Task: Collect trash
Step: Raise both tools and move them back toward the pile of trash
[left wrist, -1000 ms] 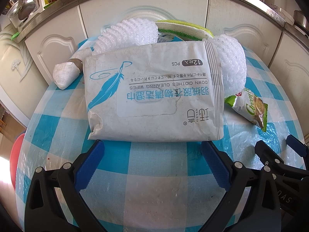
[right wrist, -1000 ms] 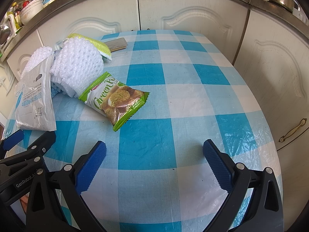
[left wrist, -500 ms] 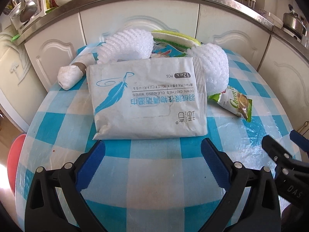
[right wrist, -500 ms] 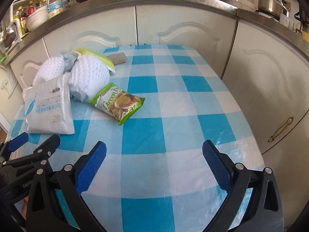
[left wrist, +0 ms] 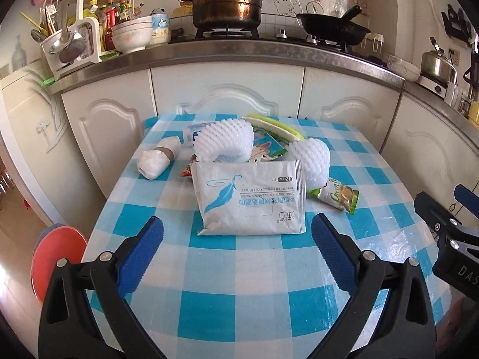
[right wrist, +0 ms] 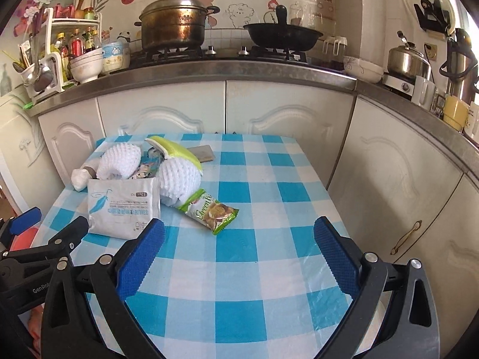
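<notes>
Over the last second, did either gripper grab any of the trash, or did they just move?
Both only moved: the left gripper and right gripper pulled back and tilted up from the table, so the stove and counter came into view. Nothing was taken hold of; both stayed open and empty. The wipes packet, green snack wrapper and white foam nets lie where they were.

Two foam nets [left wrist: 224, 140], one wipes pack [left wrist: 251, 202]
</notes>
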Tool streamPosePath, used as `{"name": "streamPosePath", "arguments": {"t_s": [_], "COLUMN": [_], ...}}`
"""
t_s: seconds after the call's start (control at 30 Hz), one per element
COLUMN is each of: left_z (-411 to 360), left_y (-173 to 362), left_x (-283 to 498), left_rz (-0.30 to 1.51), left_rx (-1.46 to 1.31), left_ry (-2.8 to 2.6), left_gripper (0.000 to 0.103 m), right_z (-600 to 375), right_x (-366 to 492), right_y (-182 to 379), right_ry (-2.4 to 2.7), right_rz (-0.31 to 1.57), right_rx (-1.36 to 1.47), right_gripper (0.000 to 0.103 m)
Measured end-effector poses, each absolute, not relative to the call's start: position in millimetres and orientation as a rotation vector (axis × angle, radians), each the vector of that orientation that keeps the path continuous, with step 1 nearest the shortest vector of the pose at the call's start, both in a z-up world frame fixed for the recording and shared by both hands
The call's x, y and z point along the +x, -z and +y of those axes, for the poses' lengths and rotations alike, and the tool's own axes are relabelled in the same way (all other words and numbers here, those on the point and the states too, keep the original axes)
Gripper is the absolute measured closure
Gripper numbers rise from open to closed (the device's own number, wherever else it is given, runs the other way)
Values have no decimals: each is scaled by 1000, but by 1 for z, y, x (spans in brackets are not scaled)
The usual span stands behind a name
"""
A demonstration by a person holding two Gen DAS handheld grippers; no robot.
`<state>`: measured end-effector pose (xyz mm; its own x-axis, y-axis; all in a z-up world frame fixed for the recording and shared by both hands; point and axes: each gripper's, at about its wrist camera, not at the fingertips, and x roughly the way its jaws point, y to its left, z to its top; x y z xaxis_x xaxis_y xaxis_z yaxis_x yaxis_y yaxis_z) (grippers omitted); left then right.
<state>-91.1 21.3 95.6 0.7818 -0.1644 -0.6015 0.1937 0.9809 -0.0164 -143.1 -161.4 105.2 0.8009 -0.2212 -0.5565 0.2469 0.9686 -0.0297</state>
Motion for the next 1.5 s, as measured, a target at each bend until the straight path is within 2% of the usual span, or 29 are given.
{"name": "streamPosePath", "arguments": {"t_s": [0.73, 1.5], "left_z": [78, 81], "left_y": [-146, -143], "left_x": [-145, -150], "left_rz": [512, 514], "left_rx": [2, 6], "left_ry": [125, 114], "left_gripper": [3, 3], "right_z": [-113, -119], "right_x": [-200, -212], "right_y": [-167, -171], "right_ry": [204, 179], "right_rz": [421, 418], "right_rx": [-16, 24], "right_gripper": [4, 4]}}
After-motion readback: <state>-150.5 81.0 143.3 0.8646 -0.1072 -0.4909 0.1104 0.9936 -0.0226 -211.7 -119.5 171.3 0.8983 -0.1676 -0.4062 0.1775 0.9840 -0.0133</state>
